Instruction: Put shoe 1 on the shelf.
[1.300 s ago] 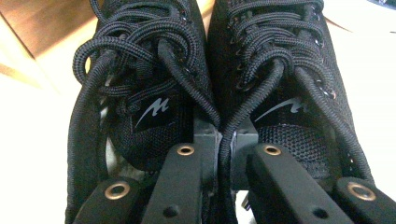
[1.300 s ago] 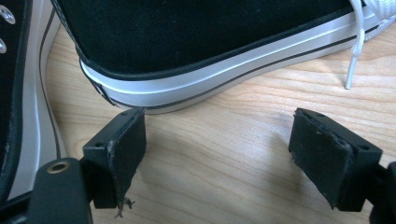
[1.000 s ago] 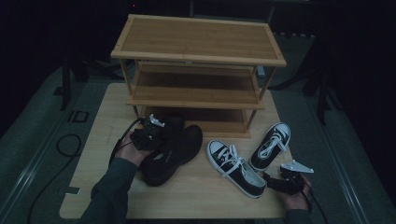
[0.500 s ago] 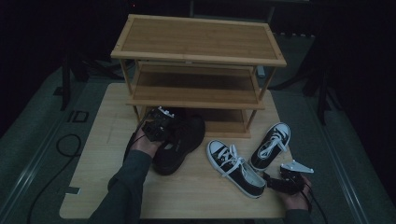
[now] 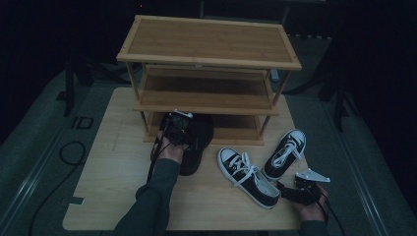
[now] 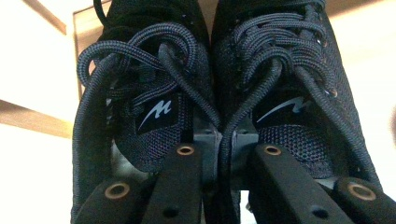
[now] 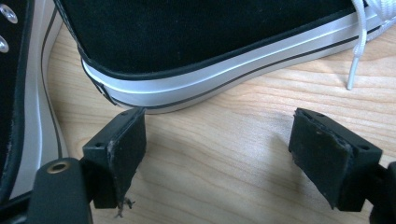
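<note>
Pair of dark mesh running shoes, held side by side, toes pointing toward the lowest shelf of the bamboo shoe rack; the toes are already at or just under the front edge of that shelf, the heels out over the table. Left gripper carries them: in the left gripper view the two black jaws run up between the shoes, drawn close together and pinching the adjoining inner collars, with the left-hand shoe's tongue and the other tongue to either side and the laces looping over the jaws. Grip looks firm, both shoes level with each other. Step in hand, as I judge it: sliding the dark pair into the bottom tier. Next move calls for pushing on toward the back of the shelf, low enough to clear the middle shelf above, then setting the soles flat before parting the jaws; the rack's front leg just left of the shoes is the thing to avoid. Further out, the black-and-white canvas sneakers lie on the table to the right, apart from the rack, one angled toward the other. Right gripper rests at the nearer sneaker's heel, jaws spread wide, nothing between the pads but bare tabletop.
</note>
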The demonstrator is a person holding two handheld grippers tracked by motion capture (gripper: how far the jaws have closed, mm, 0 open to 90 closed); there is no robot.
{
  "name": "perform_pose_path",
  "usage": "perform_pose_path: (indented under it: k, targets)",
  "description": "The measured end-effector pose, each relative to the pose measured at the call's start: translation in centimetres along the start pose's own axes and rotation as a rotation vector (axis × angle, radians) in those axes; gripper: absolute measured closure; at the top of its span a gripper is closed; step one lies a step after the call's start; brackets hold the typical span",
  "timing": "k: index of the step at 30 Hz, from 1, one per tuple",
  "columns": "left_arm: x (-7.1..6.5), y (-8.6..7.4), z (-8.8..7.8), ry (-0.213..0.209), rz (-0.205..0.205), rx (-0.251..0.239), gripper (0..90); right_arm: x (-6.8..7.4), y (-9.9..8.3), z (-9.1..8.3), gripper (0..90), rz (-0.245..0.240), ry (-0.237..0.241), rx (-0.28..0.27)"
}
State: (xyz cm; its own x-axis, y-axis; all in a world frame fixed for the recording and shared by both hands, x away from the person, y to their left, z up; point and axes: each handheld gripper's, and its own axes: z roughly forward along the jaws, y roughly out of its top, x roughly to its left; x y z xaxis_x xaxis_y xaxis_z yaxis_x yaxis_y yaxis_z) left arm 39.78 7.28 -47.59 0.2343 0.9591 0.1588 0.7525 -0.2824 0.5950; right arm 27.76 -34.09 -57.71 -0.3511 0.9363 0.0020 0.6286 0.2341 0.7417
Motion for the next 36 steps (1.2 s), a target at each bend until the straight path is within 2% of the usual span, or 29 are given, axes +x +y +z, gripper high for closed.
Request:
perform_pose_path:
  k: [2, 4, 7, 12, 15, 19, 23, 28, 30, 32, 34, 35, 36]
  targets:
    - [-0.2, 0.0, 0.4, 0.008, -0.038, -0.013, 85.3, 0.0, 0.0, 0.0, 18.9, 0.0, 0.0, 0.0]
    - [-0.4, 0.1, 0.6, 0.011, -0.043, -0.02, 85.1, 0.0, 0.0, 0.0, 18.9, 0.0, 0.0, 0.0]
    - [-0.4, 0.1, 0.7, 0.003, -0.013, -0.016, 83.0, 0.0, 0.0, 0.0, 18.9, 0.0, 0.0, 0.0]
    - [0.3, 0.0, 0.4, -0.046, 0.047, 0.005, 64.0, 0.0, 0.0, 0.0, 18.9, -0.001, 0.001, 0.0]
    - [0.9, -0.1, -0.3, -0.075, 0.044, 0.015, 58.8, 0.0, 0.0, 0.0, 18.9, 0.0, 0.001, 0.0]
    - [1.4, -0.1, -1.5, -0.097, 0.063, -0.004, 55.0, 0.0, 0.0, 0.0, 18.9, 0.0, 0.001, 0.0]
    - [2.0, -0.4, -2.9, -0.128, 0.081, -0.036, 54.6, 0.0, 0.0, 0.0, 18.9, -0.001, 0.001, 0.0]
    - [2.7, -1.0, -4.4, -0.192, 0.101, -0.08, 56.9, 0.0, 0.0, 0.0, 18.9, 0.0, 0.0, 0.0]
    - [3.3, -1.3, -4.8, -0.261, 0.104, -0.099, 59.2, 0.0, 0.0, 0.0, 18.9, 0.0, 0.001, 0.0]
    - [3.8, -1.6, -5.1, -0.286, 0.107, -0.111, 61.5, 0.0, 0.0, 0.0, 18.9, 0.0, 0.001, 0.0]
    - [3.8, -1.6, -5.1, -0.286, 0.107, -0.111, 62.2, 0.0, 0.0, 0.0, 18.9, -0.001, 0.001, 0.0]
    - [4.5, -2.2, -5.6, -0.328, 0.103, -0.129, 63.5, 0.0, 0.0, 0.0, 18.9, -0.001, 0.001, 0.0]
    - [4.6, -2.4, -5.8, -0.342, 0.103, -0.136, 64.4, 0.0, 0.0, 0.0, 19.0, -0.001, 0.001, 0.0]
